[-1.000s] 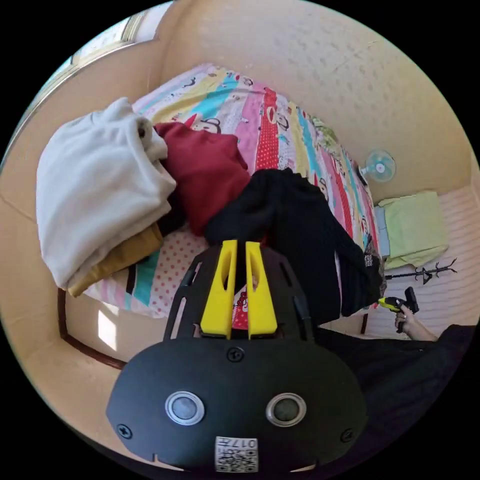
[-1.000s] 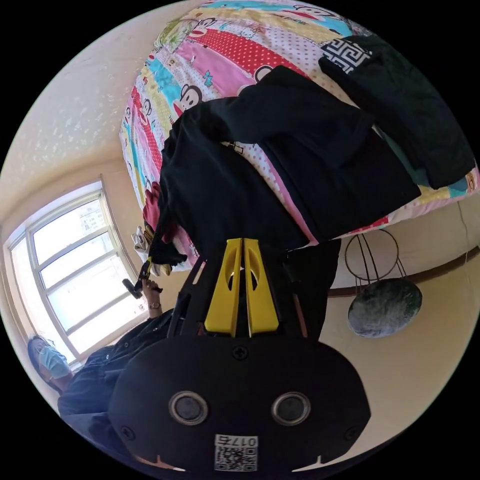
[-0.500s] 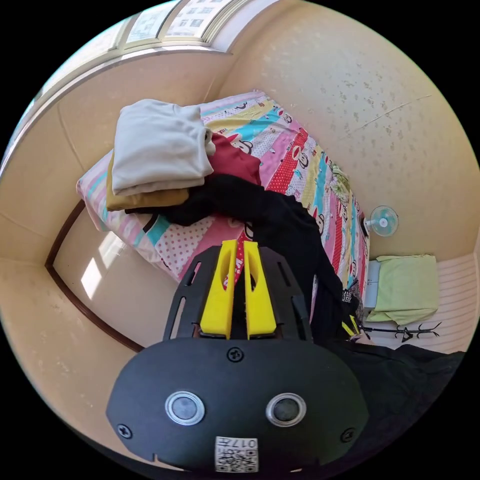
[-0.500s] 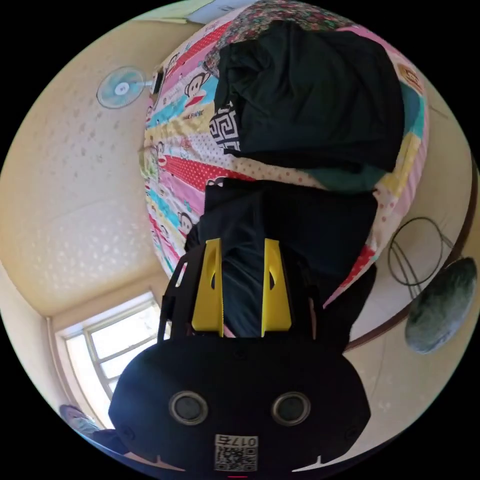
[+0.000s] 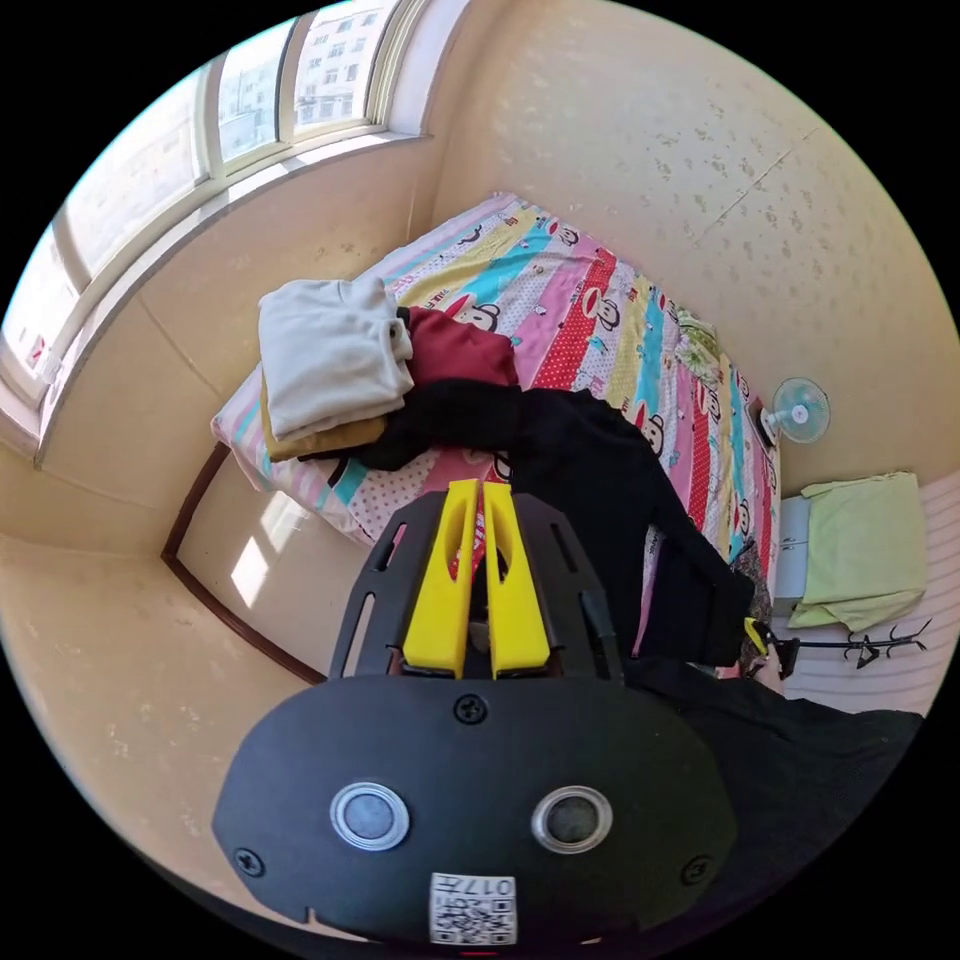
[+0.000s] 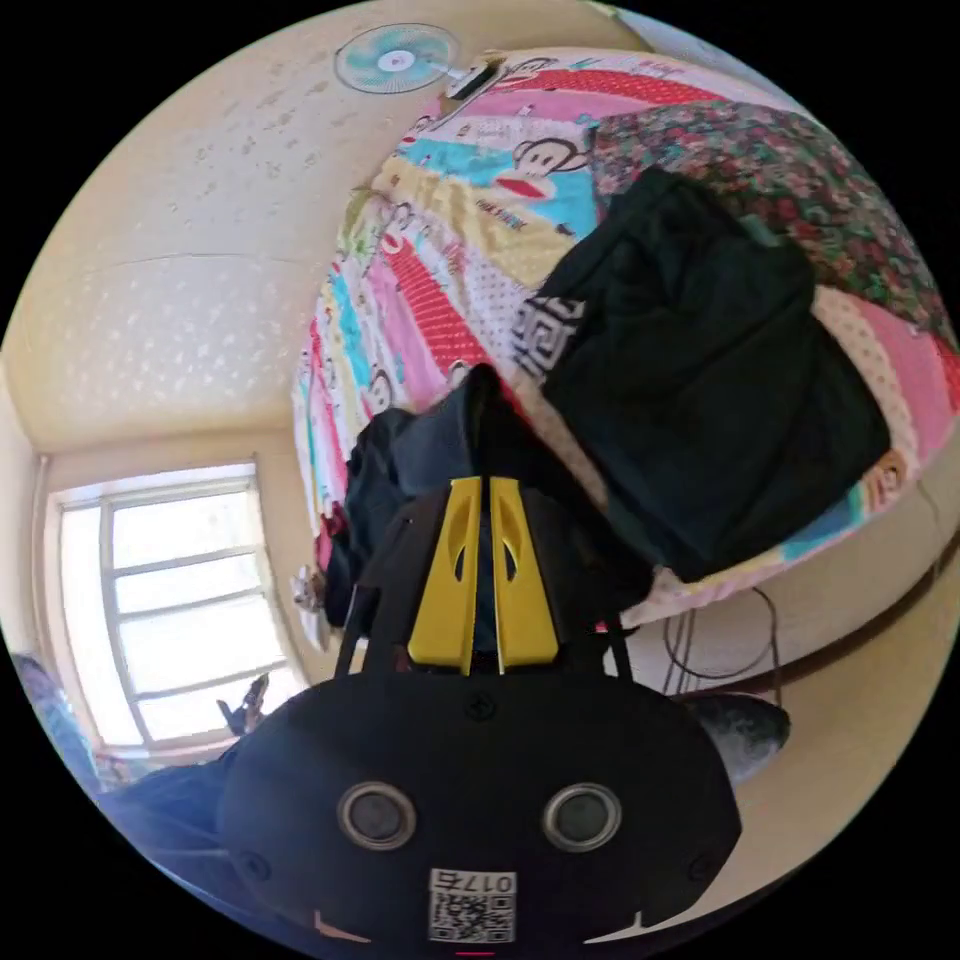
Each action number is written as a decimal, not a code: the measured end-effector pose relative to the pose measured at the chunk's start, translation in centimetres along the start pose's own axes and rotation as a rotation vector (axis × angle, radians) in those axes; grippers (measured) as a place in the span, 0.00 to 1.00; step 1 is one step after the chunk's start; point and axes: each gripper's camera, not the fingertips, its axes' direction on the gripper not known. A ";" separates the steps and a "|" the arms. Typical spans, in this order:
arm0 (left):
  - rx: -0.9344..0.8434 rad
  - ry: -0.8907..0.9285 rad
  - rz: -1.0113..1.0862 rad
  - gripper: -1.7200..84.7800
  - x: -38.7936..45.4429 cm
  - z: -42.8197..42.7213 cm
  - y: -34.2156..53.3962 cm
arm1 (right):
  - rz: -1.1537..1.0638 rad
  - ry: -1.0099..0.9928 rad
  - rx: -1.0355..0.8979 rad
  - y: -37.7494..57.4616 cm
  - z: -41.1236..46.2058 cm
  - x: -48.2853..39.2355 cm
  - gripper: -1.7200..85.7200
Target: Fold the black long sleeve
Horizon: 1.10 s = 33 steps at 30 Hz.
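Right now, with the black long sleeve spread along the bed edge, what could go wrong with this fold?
1. The black long sleeve hangs partly over the bed edge, so it may slide toward the floor.
2. One end lies against the stacked clothes; pulling could topple them.
3. Another black garment lies close by and could get caught up in the fold.

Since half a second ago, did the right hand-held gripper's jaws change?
Yes. The right hand-held gripper has closed: its jaws, then spread apart, now stand nearly together on the black long sleeve at the bed edge.
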 end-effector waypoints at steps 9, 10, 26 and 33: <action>0.052 0.038 -0.094 0.01 -2.8 -4.9 4.8 | 0.359 -0.532 0.112 4.7 9.6 7.8 0.13; 0.058 0.042 -0.108 0.01 -3.2 -5.4 5.0 | 0.380 -0.545 0.120 4.7 10.2 7.9 0.14; 0.114 0.139 -0.322 0.01 -14.1 -12.1 7.8 | 0.547 -0.736 0.359 4.8 14.7 9.2 0.07; 0.095 0.135 -0.369 0.02 -21.8 -14.4 7.7 | -0.208 -0.674 0.391 -0.1 7.7 -9.7 0.05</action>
